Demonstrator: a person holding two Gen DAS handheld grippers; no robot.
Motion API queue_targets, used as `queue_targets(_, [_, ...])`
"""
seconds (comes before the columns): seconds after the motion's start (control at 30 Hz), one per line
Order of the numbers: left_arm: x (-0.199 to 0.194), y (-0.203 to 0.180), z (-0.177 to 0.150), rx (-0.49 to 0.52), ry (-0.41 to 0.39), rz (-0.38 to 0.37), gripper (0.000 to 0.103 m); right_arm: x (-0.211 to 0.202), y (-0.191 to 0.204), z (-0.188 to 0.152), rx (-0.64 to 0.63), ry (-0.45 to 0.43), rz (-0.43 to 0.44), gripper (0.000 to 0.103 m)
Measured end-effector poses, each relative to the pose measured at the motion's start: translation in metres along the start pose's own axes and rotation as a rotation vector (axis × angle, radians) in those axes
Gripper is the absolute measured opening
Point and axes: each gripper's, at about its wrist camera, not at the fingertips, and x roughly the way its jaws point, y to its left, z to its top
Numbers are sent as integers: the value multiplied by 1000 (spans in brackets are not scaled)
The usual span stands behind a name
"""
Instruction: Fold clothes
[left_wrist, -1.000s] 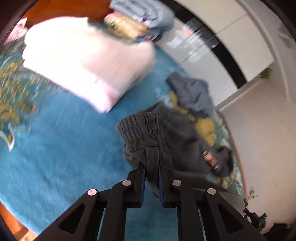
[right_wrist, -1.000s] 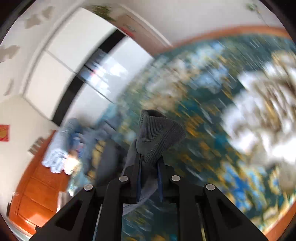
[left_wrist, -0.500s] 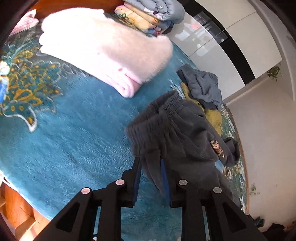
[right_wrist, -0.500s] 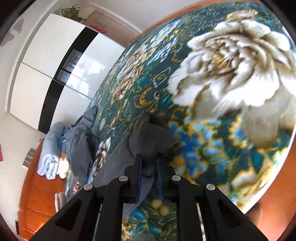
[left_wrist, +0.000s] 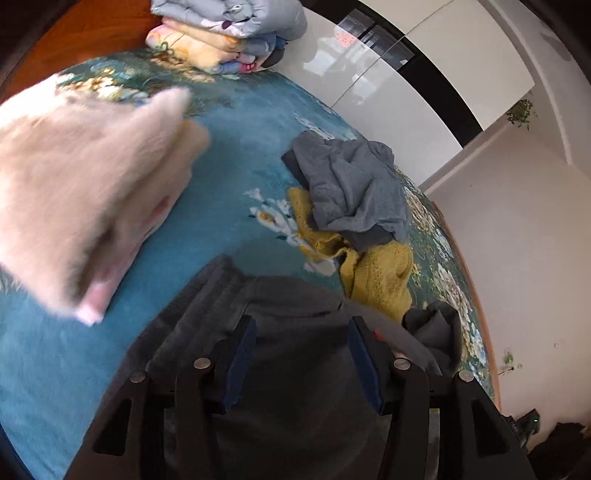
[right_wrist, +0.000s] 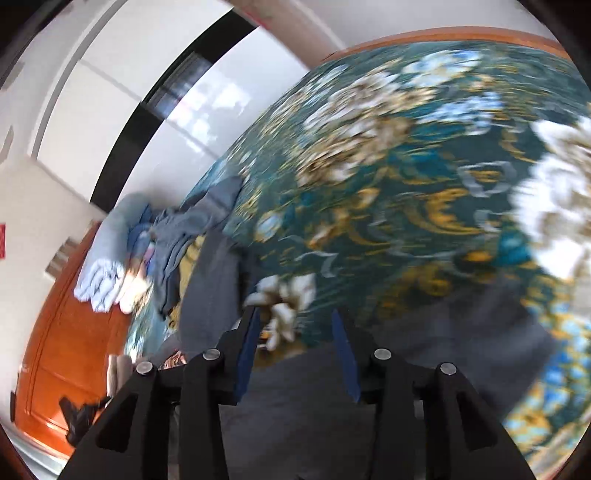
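Let go of the dark grey sweatpants with the elastic waistband (left_wrist: 288, 332) since half a second ago, when both tools pinched the cloth: left gripper (left_wrist: 301, 363) now spread wide above the fabric, nothing between its blue pads (left_wrist: 240, 362); right gripper (right_wrist: 295, 354) likewise spread and empty over a grey stretch of the same garment (right_wrist: 461, 332)

Laid out flat on the teal floral bedspread (left_wrist: 236, 147), waistband end nearest the fluffy pale pink folded blanket (left_wrist: 74, 206)

Judged barely begun: spread for folding, no fold seen yet

Left to do: crumpled blue-grey top (left_wrist: 351, 192) lying on a mustard yellow knit (left_wrist: 373, 273), both heaped just beyond the pants, unfolded

Stack of folded quilts (left_wrist: 229, 29) at the far edge, already neat
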Motion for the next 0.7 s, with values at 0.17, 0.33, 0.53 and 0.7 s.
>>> queue_targets(0.17, [55, -43, 19, 326, 30, 102, 61, 49, 42, 18, -53, 64, 30, 43])
queue_targets(0.33, [81, -54, 6, 461, 105, 57, 68, 94, 74, 52, -83, 89, 25, 71])
queue_targets(0.53, [102, -67, 0, 622, 187, 97, 78, 169, 128, 85, -247, 173, -98, 71])
queue_targets(0.7, [119, -59, -8, 633, 248, 163, 78, 226, 128, 97, -245, 264, -258, 67])
